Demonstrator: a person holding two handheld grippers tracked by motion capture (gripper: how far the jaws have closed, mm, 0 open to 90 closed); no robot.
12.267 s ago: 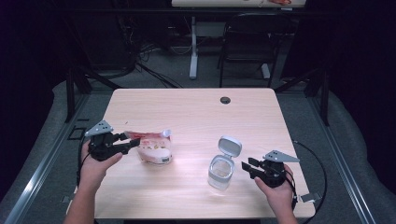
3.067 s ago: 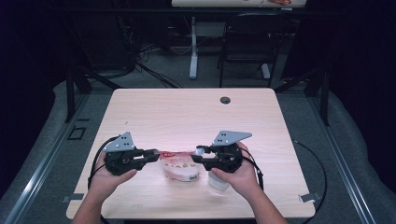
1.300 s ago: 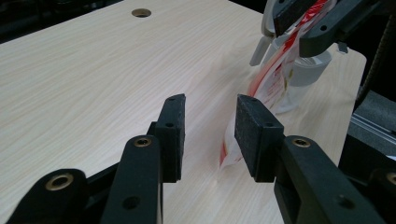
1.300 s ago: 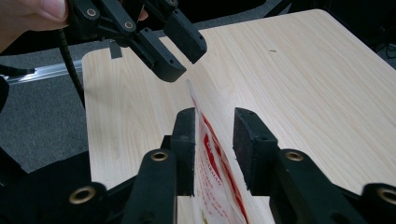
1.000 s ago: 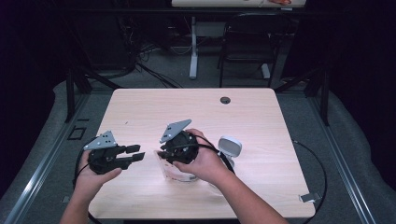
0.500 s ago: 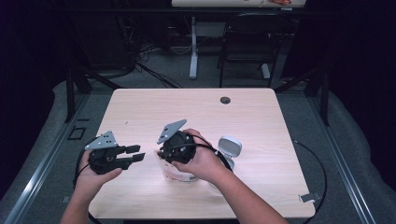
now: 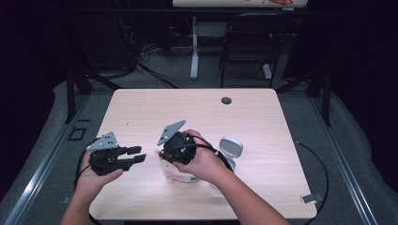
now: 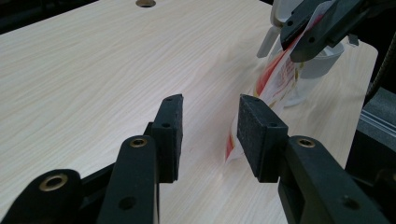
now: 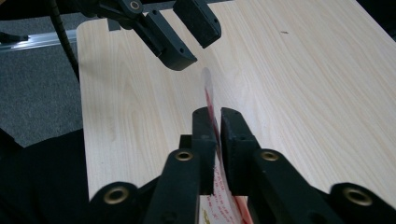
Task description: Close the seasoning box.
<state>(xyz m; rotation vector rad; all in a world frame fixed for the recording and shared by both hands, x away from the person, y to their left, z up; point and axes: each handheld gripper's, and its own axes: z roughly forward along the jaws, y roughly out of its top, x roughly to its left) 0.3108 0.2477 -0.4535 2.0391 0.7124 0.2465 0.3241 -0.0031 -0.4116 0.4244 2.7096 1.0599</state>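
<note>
A clear plastic packet with red and yellow print lies on the wooden table, with one edge lifted. My right gripper has just been closing and now stands shut on that lifted edge. In the right gripper view, the packet sticks up thin between the pads of the right gripper. My left gripper hovers open just left of the packet. In its own view the left gripper has nothing between its pads, and the packet runs past its right pad up to the right gripper.
A grey-white lid lies on the table right of my right hand. A whitish tub stands behind the packet. A round cable hole sits near the table's far edge. A chair and table legs stand beyond.
Since three seconds ago my left gripper has let go of the packet and drawn back left, and the right hand has shifted left. Over the last second both hands stay put.
</note>
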